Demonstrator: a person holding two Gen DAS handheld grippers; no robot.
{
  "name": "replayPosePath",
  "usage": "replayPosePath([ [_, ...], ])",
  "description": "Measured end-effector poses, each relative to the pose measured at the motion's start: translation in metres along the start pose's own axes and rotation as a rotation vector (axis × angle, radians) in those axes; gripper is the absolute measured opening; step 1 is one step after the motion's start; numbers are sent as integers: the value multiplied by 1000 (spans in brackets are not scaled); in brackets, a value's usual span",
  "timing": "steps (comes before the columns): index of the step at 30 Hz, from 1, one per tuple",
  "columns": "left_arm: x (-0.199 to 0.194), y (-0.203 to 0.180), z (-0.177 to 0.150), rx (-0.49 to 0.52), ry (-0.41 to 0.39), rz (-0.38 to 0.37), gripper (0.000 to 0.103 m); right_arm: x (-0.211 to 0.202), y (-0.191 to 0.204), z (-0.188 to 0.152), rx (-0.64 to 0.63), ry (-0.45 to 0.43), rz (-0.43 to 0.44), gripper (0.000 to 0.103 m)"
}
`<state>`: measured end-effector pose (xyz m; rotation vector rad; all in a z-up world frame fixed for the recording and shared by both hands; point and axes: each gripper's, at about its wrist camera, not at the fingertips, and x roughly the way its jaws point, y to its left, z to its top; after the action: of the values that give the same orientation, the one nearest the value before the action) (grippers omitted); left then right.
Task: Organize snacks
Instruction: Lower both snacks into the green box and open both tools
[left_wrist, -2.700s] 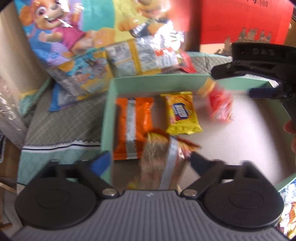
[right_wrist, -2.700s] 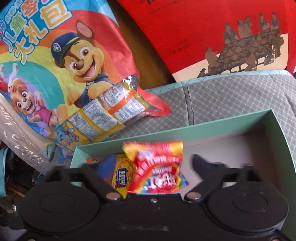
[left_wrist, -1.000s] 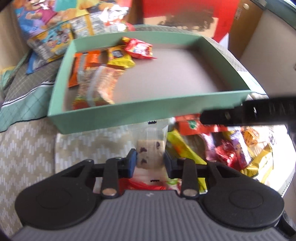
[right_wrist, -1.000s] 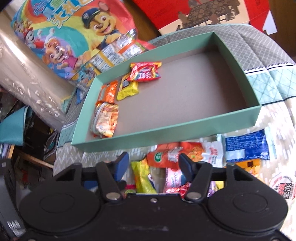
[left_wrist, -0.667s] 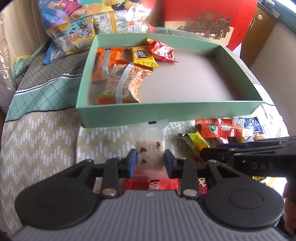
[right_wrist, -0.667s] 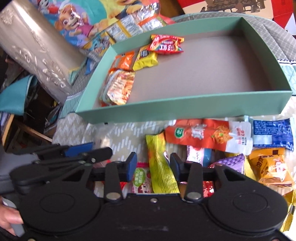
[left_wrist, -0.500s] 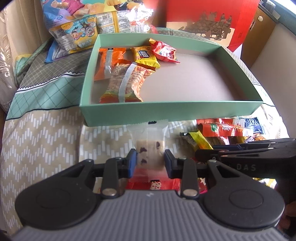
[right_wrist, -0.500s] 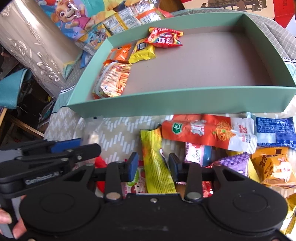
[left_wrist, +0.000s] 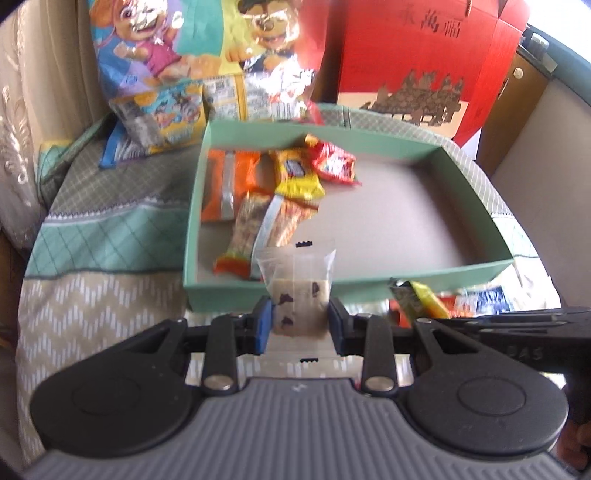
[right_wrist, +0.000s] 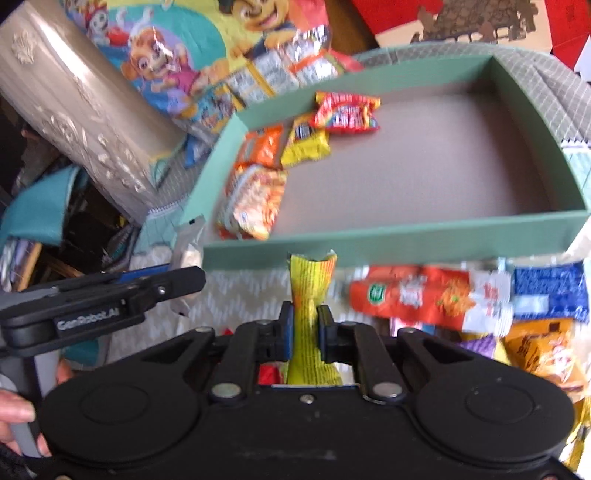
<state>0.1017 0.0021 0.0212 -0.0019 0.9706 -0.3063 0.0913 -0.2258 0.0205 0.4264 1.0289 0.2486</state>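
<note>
The right gripper has just closed its jaws, and they now pinch a yellow snack packet, lifted a little above the loose snacks on the patterned cloth. The left gripper pinches a clear cookie packet at the near wall of the green box. Inside the box, at its far left corner, lie four packets, it seems: orange, striped, yellow and red. Behind it stand a cartoon bag and a red carton.

Mint-green tray, yellow packet, orange-red wrapper, blue sachet, beige zigzag cloth.
</note>
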Motion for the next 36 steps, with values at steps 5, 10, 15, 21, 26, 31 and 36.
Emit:
replayPosePath([
  [5, 23, -15, 34, 34, -3, -17, 31, -11, -10, 34, 39, -83, -16, 13],
  [10, 68, -36, 54, 80, 38, -19, 31, 0, -20, 57, 85, -113, -49, 13],
  [15, 100, -23, 58, 75, 85, 17, 32, 26, -22, 67, 95, -95, -67, 13],
  [21, 107, 4, 54, 43, 107, 19, 33, 57, -17, 80, 98, -66, -55, 13],
  [26, 99, -2, 57, 82, 68, 42, 35, 75, -5, 89, 90, -50, -31, 14],
  [31, 79, -10, 58, 103, -10, 52, 84, 70, -3, 94, 98, -79, -23, 69],
  [36, 71, -8, 58, 65, -16, 53, 94, 58, -8, 91, 110, -109, -40, 93],
])
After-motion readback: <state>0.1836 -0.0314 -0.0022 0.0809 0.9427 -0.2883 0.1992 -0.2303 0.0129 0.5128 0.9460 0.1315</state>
